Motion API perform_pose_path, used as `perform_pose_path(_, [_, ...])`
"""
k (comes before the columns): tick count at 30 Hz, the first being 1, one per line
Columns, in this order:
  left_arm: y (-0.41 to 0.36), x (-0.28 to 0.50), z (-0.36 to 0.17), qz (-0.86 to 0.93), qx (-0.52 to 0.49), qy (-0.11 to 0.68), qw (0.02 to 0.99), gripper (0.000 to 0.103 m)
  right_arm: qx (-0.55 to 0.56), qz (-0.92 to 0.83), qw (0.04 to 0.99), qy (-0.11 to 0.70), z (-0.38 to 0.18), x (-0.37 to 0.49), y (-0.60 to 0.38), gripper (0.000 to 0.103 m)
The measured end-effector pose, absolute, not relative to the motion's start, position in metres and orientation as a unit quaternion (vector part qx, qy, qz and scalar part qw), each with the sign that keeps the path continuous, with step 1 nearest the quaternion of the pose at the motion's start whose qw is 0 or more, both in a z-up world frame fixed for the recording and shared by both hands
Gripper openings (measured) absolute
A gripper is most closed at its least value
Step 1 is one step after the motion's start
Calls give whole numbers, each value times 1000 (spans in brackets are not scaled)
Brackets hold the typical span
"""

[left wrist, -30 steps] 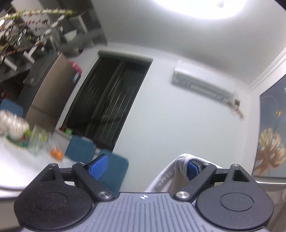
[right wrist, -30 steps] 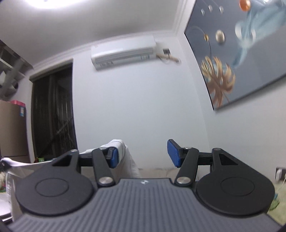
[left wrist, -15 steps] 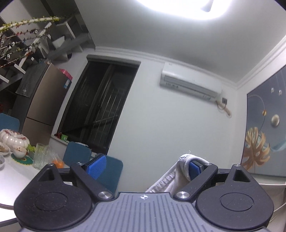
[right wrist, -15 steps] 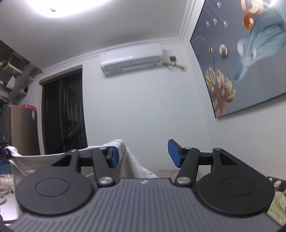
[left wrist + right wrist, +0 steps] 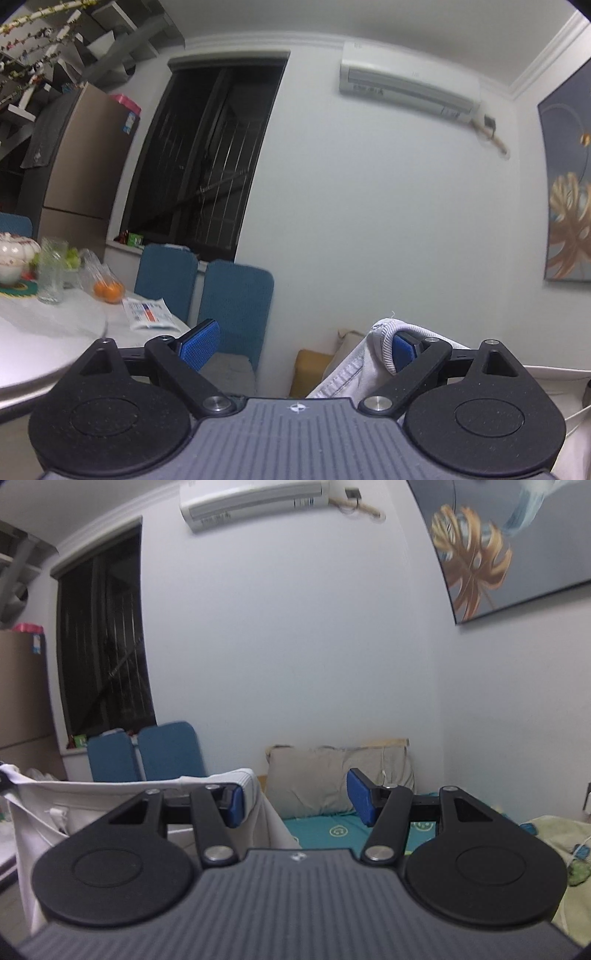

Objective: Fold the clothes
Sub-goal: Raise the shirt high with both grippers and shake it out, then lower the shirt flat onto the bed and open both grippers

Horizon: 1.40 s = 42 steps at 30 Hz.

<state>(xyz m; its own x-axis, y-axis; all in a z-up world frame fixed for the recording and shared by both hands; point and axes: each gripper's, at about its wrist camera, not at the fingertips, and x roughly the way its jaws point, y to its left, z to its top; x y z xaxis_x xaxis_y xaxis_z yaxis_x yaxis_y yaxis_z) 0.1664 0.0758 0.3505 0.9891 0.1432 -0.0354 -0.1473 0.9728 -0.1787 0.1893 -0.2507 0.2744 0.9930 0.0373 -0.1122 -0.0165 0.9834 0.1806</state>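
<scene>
Both claws, left claw (image 5: 301, 341) and right claw (image 5: 293, 805), gape wide, white garment (image 5: 110, 805) hooked over one finger each; blue chairs (image 5: 236, 299) behind.

A lived-in home, dining and sleeping space in one room, round white table (image 5: 44, 332) with oranges (image 5: 108, 291) at 9 o'clock, blue chairs (image 5: 236, 295) by a dark barred window (image 5: 207, 155), wall air conditioner (image 5: 410, 86) at 1 o'clock, bed with pillow (image 5: 336, 779) and teal sheet (image 5: 325, 829)

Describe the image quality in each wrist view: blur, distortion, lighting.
Left wrist view: fisheye bends the dark doorway; the glass on the table is smeared. Right wrist view: sharper, even soft light, the painting curves at the edge, corners vignette black.
</scene>
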Motion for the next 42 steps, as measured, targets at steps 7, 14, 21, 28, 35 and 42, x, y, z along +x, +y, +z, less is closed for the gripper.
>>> perform_pose_path(7, [61, 342, 246, 89, -68, 51, 992, 98, 61, -18, 993, 95, 192, 352, -248, 59])
perform_pose_path(14, [46, 500, 69, 91, -33, 156, 983, 98, 76, -38, 978, 191, 37, 501, -264, 58])
perform_pose_path(21, [46, 598, -92, 88, -37, 278, 956, 95, 60, -25, 947, 314, -110, 592, -266, 58])
perform_pose_path(28, [38, 633, -131, -4, 0, 369, 929, 95, 91, 97, 909, 396, -140, 631, -256, 85])
perform_pose_path(35, [47, 568, -85, -49, 8, 312, 949, 99, 164, 84, 928, 324, -101, 585, -262, 85])
perform_pose_path(42, [61, 437, -43, -77, 13, 246, 966, 102, 108, 65, 961, 246, -53, 462, -249, 85])
